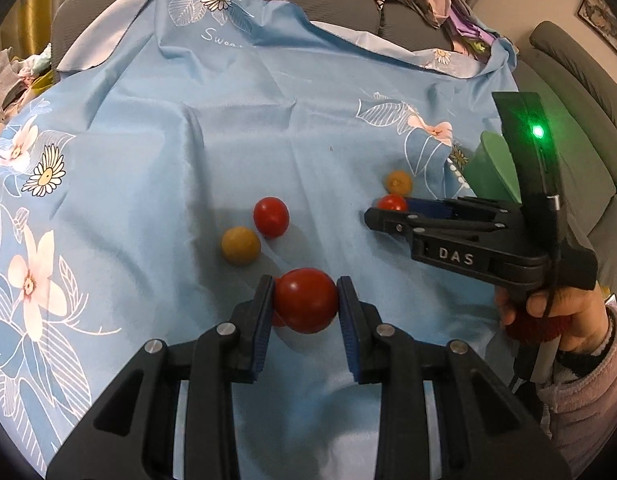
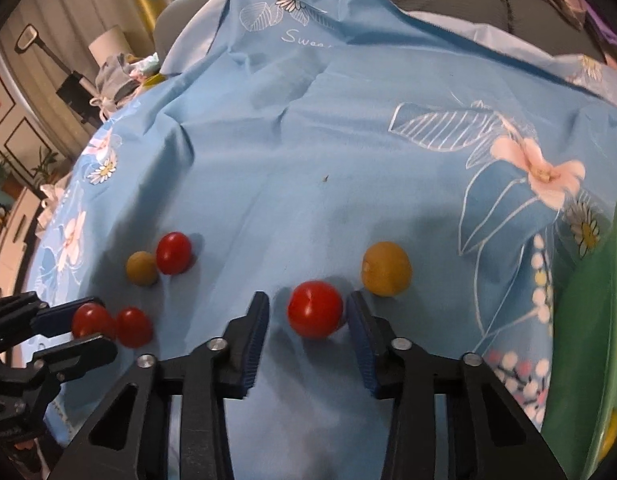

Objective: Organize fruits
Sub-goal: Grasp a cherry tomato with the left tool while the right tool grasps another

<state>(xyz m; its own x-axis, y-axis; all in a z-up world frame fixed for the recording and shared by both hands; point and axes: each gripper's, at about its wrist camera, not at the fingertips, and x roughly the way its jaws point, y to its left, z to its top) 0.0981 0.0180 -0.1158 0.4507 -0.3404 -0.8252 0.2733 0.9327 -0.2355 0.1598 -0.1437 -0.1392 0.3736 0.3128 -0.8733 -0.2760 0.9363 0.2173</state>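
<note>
Looking through the left wrist camera, I saw my left gripper [image 1: 306,300] closed on a red tomato [image 1: 306,305], both blue ribbed pads touching its smooth round skin. A second red fruit [image 1: 277,320] was half hidden just behind the left finger. Further on the cloth [image 1: 228,120], a yellow round fruit [image 1: 241,245] and another red tomato [image 1: 271,217] lay touching each other. To the right, the right gripper [image 1: 388,210] reached in sideways around a small red tomato [image 1: 392,202], with a yellow fruit [image 1: 399,182] just beyond it. A green bowl [image 1: 493,172] stood behind that gripper, partly covered by it. The cloth was light blue, thin and creased, printed with flowers and leaves, and it lay over a grey sofa [image 1: 420,24].

In the right wrist camera, the right gripper [image 2: 308,320] stood partly open around a glossy red tomato [image 2: 315,309]; the right pad was touching or nearly touching it, the left pad stood apart. The yellow fruit [image 2: 386,268], matte and slightly dented, sat near the right finger. At the left edge I saw the left gripper [image 2: 86,326] holding its red tomato [image 2: 91,321], with one more red fruit [image 2: 134,327] beside it. The green bowl's rim [image 2: 580,320] filled the right edge.
</note>
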